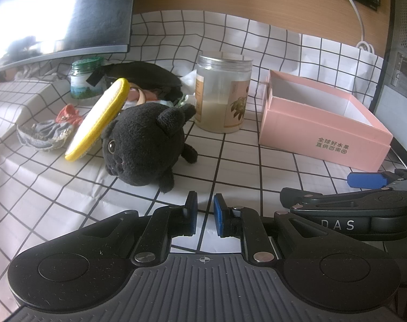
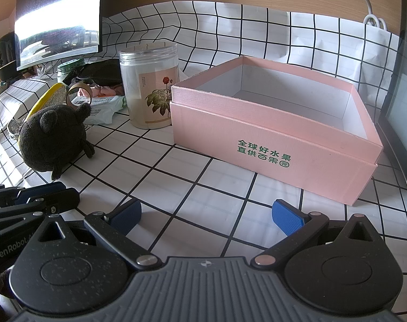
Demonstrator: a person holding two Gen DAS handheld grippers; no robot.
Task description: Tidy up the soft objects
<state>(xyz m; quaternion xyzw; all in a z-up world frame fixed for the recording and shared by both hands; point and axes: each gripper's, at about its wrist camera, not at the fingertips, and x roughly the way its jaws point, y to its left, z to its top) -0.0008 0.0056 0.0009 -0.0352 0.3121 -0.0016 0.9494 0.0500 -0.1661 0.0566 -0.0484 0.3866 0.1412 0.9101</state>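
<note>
A black plush animal (image 1: 147, 145) lies on the checked tablecloth, also in the right wrist view (image 2: 53, 136). A yellow-edged sponge pad (image 1: 98, 119) leans against it. A crumpled grey and red cloth (image 1: 47, 131) lies to the left. An open, empty pink box (image 1: 321, 118) stands at the right, close ahead in the right wrist view (image 2: 273, 131). My left gripper (image 1: 205, 216) is nearly shut with nothing between its pads, just short of the plush. My right gripper (image 2: 206, 216) is open and empty in front of the box.
A clear plastic jar (image 1: 223, 94) stands between plush and box. A green-lidded jar (image 1: 86, 80), a black pouch (image 1: 147, 77), a tape roll (image 2: 79, 94) and a wipes pack (image 2: 104, 107) lie behind. A monitor (image 1: 61, 13) stands at back left; a white cable (image 1: 356, 13) hangs at back right.
</note>
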